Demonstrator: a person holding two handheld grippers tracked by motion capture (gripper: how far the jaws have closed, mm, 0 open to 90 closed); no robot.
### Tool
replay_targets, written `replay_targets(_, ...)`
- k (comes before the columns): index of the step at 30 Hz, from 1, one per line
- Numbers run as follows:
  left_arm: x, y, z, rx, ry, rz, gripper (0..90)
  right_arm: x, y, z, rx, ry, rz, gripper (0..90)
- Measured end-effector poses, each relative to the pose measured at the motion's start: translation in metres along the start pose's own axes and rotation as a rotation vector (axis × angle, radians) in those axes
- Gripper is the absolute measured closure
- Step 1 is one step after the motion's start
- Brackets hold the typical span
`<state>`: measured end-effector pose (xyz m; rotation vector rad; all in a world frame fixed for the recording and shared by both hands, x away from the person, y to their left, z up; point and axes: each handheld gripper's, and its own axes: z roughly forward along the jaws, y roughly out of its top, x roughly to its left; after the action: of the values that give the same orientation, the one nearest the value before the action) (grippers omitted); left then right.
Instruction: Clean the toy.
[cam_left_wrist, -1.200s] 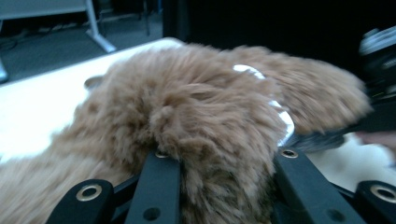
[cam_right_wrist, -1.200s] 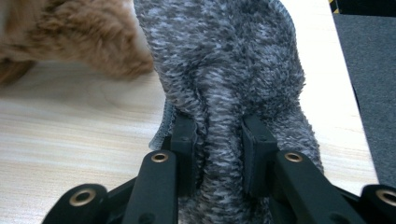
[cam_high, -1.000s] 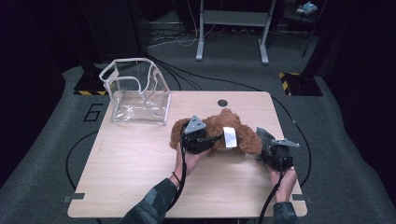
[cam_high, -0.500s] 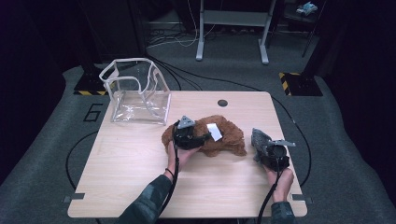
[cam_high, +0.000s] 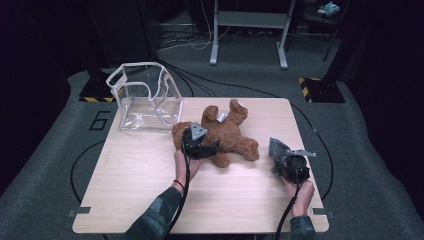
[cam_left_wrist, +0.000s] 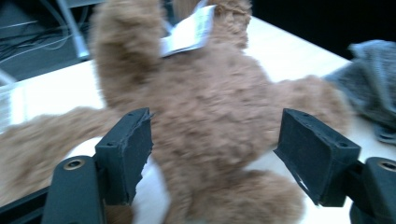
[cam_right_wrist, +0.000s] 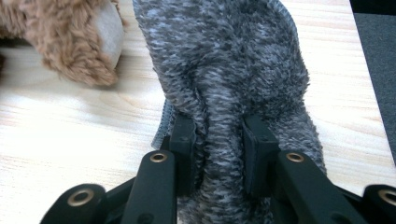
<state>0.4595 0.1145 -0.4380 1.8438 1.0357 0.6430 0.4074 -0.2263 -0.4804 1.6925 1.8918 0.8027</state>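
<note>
The bear (cam_high: 222, 132) lies spread out on the table (cam_high: 130, 190), near its middle, just right of the clear bag (cam_high: 145, 97). A white tag (cam_left_wrist: 187, 30) shows at its far end. The left gripper (cam_high: 197, 145) sits over the bear's near side; its jaws have just been opening and now stand wide, with the brown body between them but neither pad pressing on it. So the bear looks freshly let go and rests on its own.

The right gripper (cam_high: 280, 155) is clamped on a fold of the grey garment (cam_right_wrist: 233, 70), a fuzzy knitted piece held just right of the bear's leg (cam_right_wrist: 74, 42) and apart from it. My reading is that the garment is either to go on the bear or has come off it; nothing is in the bag yet, so any packing is still to do.

Hard to make out: the left gripper view is blurred, the bear's face is turned away or covered, and the garment's shape is bunched, so I cannot tell what kind it is.
</note>
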Motion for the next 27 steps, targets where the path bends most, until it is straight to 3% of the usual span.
replay_targets(7, 0.015, 0.000, 0.004, 0.040, 0.149, -0.021, 20.7, 0.003, 0.001, 0.000, 0.004, 0.005, -0.001, 69.6)
replay_targets(9, 0.020, -0.002, 0.009, 0.071, 0.176, -0.024, 19.7, 0.003, 0.001, 0.000, 0.000, 0.006, -0.014, 69.7)
replay_targets(13, 0.026, -0.009, 0.020, 0.144, 0.190, -0.010, 22.1, 0.003, 0.001, -0.001, 0.004, 0.007, -0.003, 69.7)
replay_targets(14, 0.026, -0.011, 0.022, 0.139, 0.192, -0.001, 23.9, 0.003, 0.001, 0.000, -0.001, 0.007, -0.004, 69.7)
replay_targets(19, 0.025, -0.018, 0.025, 0.136, 0.163, 0.029, 46.5, 0.001, 0.001, -0.002, -0.003, 0.006, -0.007, 70.0)
replay_targets(21, 0.024, -0.018, 0.024, 0.127, 0.143, 0.036, 50.2, 0.002, 0.002, -0.004, -0.015, 0.007, -0.003, 70.5)
replay_targets(27, 0.027, -0.019, 0.020, 0.081, 0.046, 0.005, 53.1, 0.006, 0.010, -0.016, -0.048, 0.011, -0.026, 71.2)
